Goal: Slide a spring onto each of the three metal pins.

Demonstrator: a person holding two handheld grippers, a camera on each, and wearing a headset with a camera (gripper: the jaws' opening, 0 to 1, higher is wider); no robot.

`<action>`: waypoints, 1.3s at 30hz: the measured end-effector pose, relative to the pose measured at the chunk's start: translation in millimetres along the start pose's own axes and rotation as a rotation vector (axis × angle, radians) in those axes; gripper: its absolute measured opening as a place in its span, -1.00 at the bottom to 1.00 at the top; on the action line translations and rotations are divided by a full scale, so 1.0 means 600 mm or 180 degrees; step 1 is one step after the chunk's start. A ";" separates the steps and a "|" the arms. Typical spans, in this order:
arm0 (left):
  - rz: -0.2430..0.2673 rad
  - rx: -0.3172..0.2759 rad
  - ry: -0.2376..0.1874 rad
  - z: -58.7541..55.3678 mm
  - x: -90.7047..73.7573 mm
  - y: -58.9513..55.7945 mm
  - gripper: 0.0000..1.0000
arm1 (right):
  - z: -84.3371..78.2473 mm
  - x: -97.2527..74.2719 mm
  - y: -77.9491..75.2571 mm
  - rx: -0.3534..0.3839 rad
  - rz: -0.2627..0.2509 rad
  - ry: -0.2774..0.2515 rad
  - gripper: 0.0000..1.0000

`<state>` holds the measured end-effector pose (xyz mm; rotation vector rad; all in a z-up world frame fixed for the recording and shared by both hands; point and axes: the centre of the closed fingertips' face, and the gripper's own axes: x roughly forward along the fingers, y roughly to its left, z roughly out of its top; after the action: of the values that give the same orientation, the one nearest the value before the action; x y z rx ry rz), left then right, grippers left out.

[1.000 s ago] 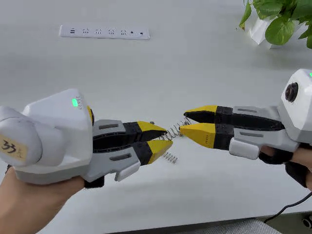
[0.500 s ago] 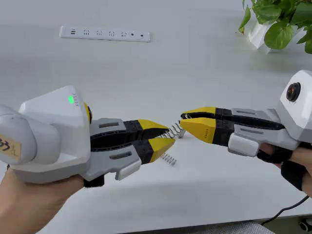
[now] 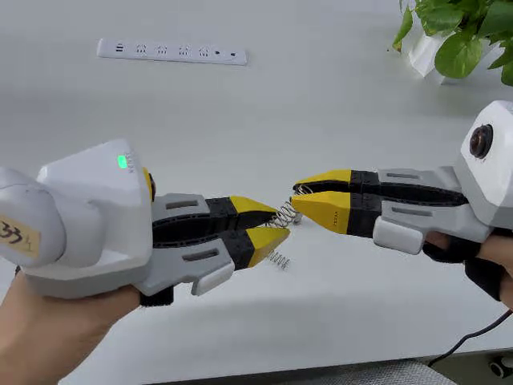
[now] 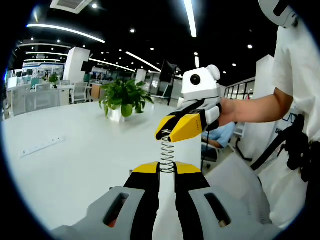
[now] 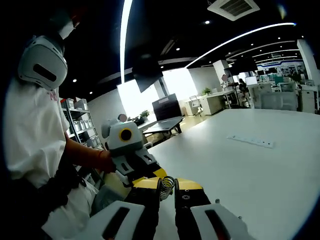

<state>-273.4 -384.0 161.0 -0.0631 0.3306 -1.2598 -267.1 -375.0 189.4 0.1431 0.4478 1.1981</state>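
table (image 3: 337,112): sitting under both grippers.
left gripper (image 3: 280,223): jaws are clamping one end of the held spring (image 3: 286,213).
right gripper (image 3: 295,196): jaws are nipping its other end, tip to tip with the left.
held spring: hanging between the tips, off the table; any pin inside is too small to tell.
spare spring (image 3: 277,258): lying on the table just below.
tip: keeping both grippers in line is probably what's stopping a kink.
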 end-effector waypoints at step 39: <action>-0.0128 0.0220 0.0191 -0.023 0.004 -0.013 -0.87 | -0.020 -0.012 0.026 -0.1390 0.0724 0.1679 -0.67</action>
<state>-284.0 -387.1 149.4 0.0273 0.3389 -1.3137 -287.6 -377.3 185.5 -0.5219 0.6256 1.5320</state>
